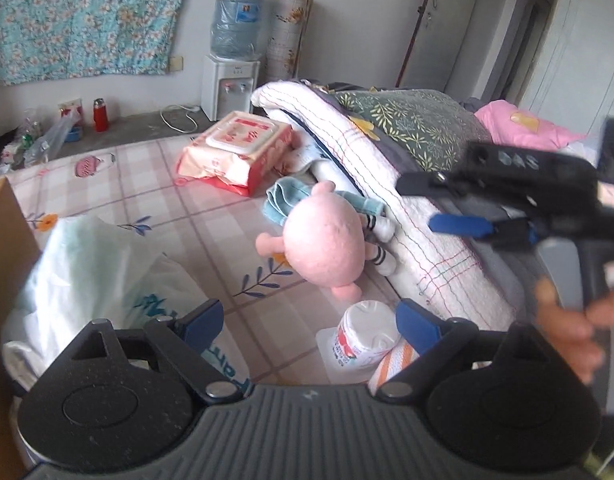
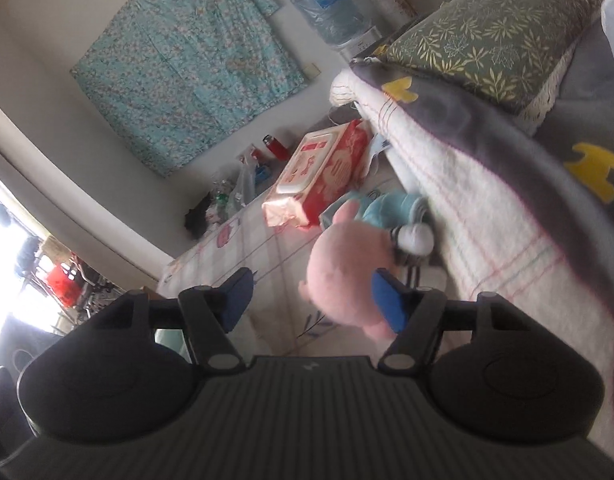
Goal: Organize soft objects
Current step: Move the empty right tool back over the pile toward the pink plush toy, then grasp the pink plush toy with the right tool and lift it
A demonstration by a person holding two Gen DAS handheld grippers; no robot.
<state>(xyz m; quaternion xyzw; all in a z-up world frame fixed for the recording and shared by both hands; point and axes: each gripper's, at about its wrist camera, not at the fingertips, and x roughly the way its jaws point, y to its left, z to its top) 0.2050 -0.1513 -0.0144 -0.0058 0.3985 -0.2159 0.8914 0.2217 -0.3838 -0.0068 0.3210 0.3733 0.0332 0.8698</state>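
Observation:
A pink plush doll (image 1: 325,246) with a blue outfit and striped socks lies on the checked bedsheet (image 1: 155,184), against a folded white quilt (image 1: 387,184). It also shows in the right wrist view (image 2: 349,276). My left gripper (image 1: 309,322) is open and empty, low over the sheet in front of the doll. My right gripper (image 2: 313,300) is open, hovering just above the doll; from the left wrist view it (image 1: 421,200) comes in from the right over the quilt.
A red wet-wipes pack (image 1: 237,150) lies behind the doll. A white bottle (image 1: 365,334) and a striped orange cloth (image 1: 395,364) lie near my left gripper. A white plastic bag (image 1: 103,280) and a cardboard box (image 1: 5,280) sit at left. A green leaf-print pillow (image 1: 415,124) tops the quilt.

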